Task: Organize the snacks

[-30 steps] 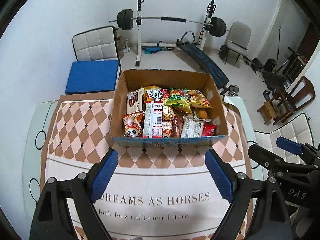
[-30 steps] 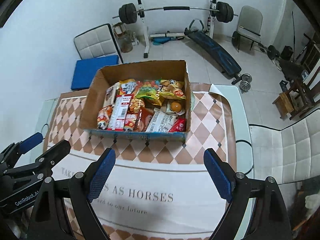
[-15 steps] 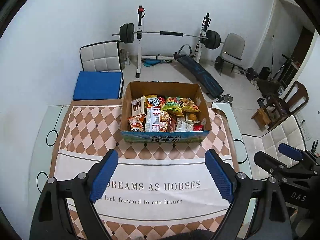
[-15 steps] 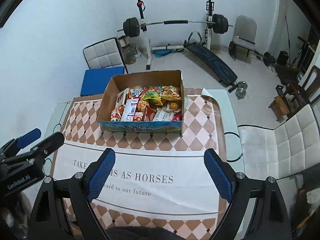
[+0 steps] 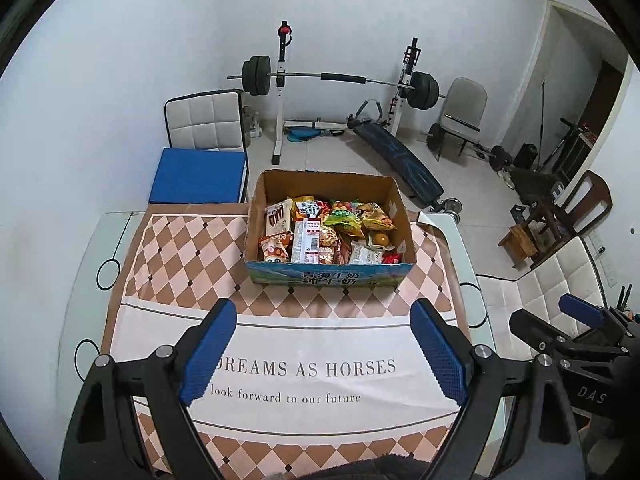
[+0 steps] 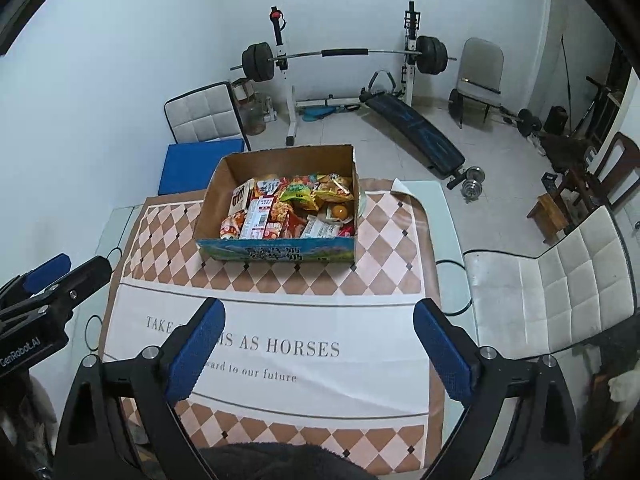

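Observation:
A cardboard box (image 5: 256, 224) (image 6: 208, 200) stands on the far part of the table, on a checked cloth. Several snack packets (image 5: 328, 232) (image 6: 288, 208) fill it, with an orange fruit (image 5: 380, 239) near its right side. My left gripper (image 5: 324, 312) hovers open above the cloth's printed band, well short of the box, nothing between its blue pads. My right gripper (image 6: 318, 312) hangs to its right, equally far back, its jaws opening with nothing between them. Each gripper shows at the edge of the other's view.
The checked cloth (image 5: 180, 264) covers a glass table (image 5: 92, 248). A white chair with a blue cushion (image 5: 198, 174) stands behind the table, another white chair (image 6: 560, 280) at its right. Beyond are a barbell rack (image 5: 332, 78), a bench and dumbbells.
Both grippers have pulled back and up from the box, which now looks smaller and farther off. More of the cloth and room shows. The right jaws stand slightly wider.

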Tool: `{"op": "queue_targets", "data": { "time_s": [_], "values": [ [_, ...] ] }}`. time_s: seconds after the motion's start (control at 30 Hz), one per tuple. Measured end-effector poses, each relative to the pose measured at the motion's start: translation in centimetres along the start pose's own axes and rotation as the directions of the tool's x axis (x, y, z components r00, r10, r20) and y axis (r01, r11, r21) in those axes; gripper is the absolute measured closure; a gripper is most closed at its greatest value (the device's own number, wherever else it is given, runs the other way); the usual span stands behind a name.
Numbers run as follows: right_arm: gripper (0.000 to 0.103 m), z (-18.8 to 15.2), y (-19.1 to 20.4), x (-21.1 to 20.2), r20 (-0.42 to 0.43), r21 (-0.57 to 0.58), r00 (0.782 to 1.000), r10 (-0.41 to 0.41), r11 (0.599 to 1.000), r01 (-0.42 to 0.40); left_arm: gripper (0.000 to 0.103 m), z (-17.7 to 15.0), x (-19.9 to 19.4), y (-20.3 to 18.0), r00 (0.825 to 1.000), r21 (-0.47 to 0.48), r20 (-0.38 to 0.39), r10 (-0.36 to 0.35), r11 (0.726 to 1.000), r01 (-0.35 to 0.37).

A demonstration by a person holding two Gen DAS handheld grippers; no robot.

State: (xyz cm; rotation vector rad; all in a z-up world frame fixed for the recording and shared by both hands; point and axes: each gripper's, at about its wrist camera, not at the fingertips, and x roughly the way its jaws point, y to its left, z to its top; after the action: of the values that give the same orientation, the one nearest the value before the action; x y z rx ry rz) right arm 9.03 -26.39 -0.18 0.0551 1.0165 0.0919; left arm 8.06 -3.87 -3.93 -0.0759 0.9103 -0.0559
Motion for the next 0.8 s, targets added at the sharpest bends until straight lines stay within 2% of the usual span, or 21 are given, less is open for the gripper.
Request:
{"op": "queue_targets", "data": {
  "time_s": [0.27,0.33,0.43,0.8],
  "values": [
    [0.005,1.1,0.4,1.5,0.043,-0.007,0.999,-0.03,1.0,0.03,0.009,0.7,1.1,0.3,0.998,0.005,0.038,0.051,0.999,-0.051],
    [0.005,1.5,0.6,2.1,0.051,-0.009,0.998,-0.039,0.999,0.04,0.0,1.0,1.4,0.5,0.997,0.006,0.054,0.058,0.998,-0.059],
    [0.004,2.1,0.7,3.1,0.06,-0.002,0.997,-0.046,0.999,0.046,0.0,1.4,2.0,0.7,0.995,0.004,0.076,0.063,0.998,-0.063],
    [0.004,4.5,0.5,5.1,0.095,0.013,0.992,-0.084,0.996,0.083,0.0,2.7,4.8,0.4,0.993,0.022,0.077,0.087,0.996,-0.089]
  ]
}}
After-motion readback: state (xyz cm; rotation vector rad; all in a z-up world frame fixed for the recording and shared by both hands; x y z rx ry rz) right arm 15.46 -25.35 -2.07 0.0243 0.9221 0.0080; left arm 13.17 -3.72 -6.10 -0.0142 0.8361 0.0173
